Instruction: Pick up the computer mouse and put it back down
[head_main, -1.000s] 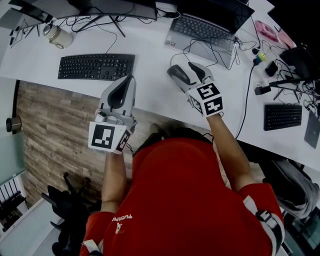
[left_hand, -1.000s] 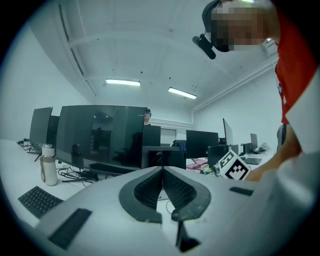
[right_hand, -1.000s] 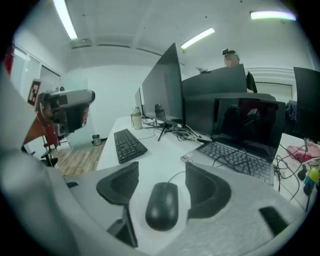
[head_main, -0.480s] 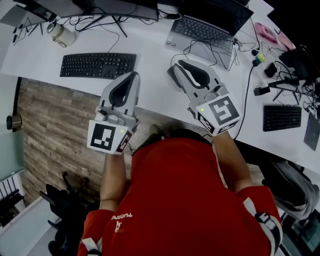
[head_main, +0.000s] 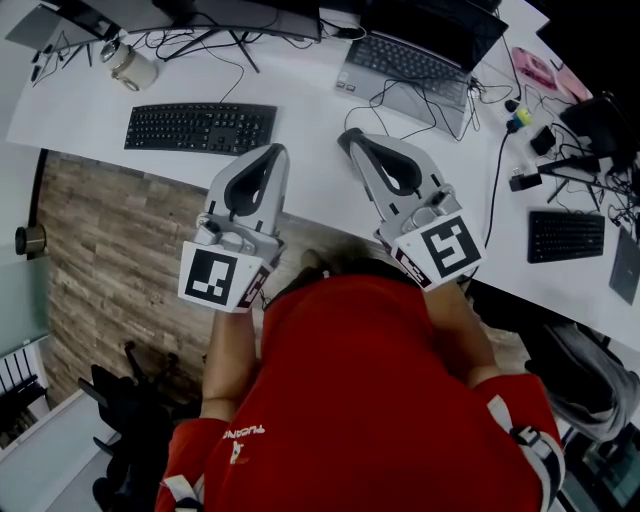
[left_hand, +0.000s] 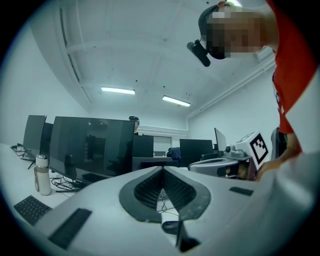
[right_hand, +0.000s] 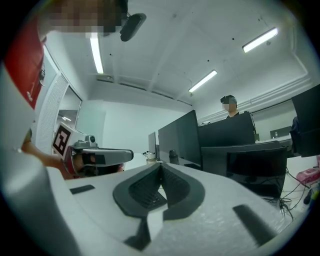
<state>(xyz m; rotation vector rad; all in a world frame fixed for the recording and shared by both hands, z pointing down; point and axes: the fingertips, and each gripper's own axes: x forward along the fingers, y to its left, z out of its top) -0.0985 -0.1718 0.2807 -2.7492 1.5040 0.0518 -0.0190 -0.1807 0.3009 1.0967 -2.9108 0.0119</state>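
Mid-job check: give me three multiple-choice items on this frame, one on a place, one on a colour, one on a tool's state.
1. Where does the long black keyboard lie?
A. on the white desk, just beyond the left tool
B. on the grey laptop
C. on the wooden floor

2. What colour is the person's shirt?
A. blue
B. red
C. white

3. The right tool: how do its jaws stand?
A. wide apart
B. clamping something
C. together, nothing between

Key: A, the head view shows it flat on the desk there; B, the shirt fills the foreground in red; C, the right gripper view shows the pads meeting, just closed, with nothing in them.
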